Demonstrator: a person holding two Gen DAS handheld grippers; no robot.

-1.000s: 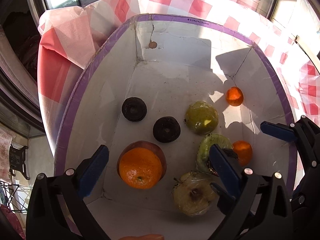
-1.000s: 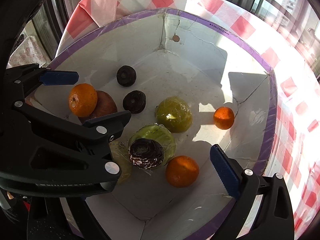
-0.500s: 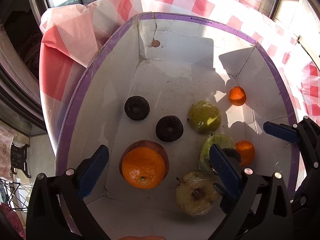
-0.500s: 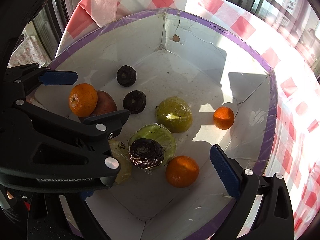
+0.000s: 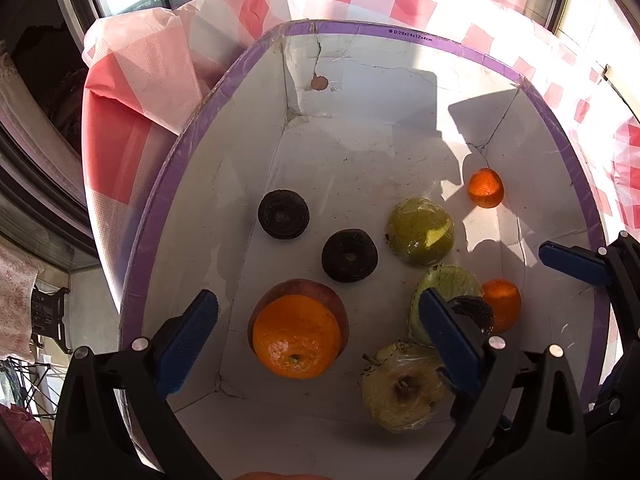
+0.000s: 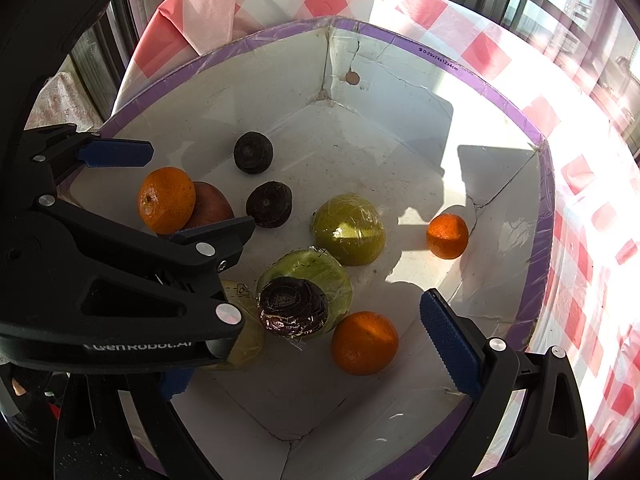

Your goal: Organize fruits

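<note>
Fruit lay scattered across the floor of a white box (image 5: pixel 360 152) with a purple rim, which stood on a red-and-white checked cloth (image 5: pixel 132 80).

In the left wrist view, the left gripper (image 5: pixel 316 340) hung over the lower middle of the frame with its blue-padded fingers spread wide and nothing between them. Framed in that gap, a large orange (image 5: pixel 298 336) rested on top of a reddish apple (image 5: pixel 304 288). Above these sat two dark round fruits (image 5: pixel 283 213), apart from each other. A wrapped green fruit (image 5: pixel 420 231) lay at centre right, with a small orange (image 5: pixel 485 188) in the sunlit corner at upper right. At lower right a wrapped yellowish apple (image 5: pixel 400 394) touched a wrapped green apple (image 5: pixel 448 286), and a second small orange (image 5: pixel 502 304) sat just beside that.

In the right wrist view, the right gripper (image 6: pixel 320 340) was also wide open and held nothing; one blue pad showed at lower right, while the other finger was hidden behind the left gripper's black body at the left of the frame. Near the centre, a dark wrapped fruit (image 6: pixel 293 307) sat against the green apple (image 6: pixel 316 276), with an orange (image 6: pixel 364 342) touching or just beside it at lower centre.
</note>
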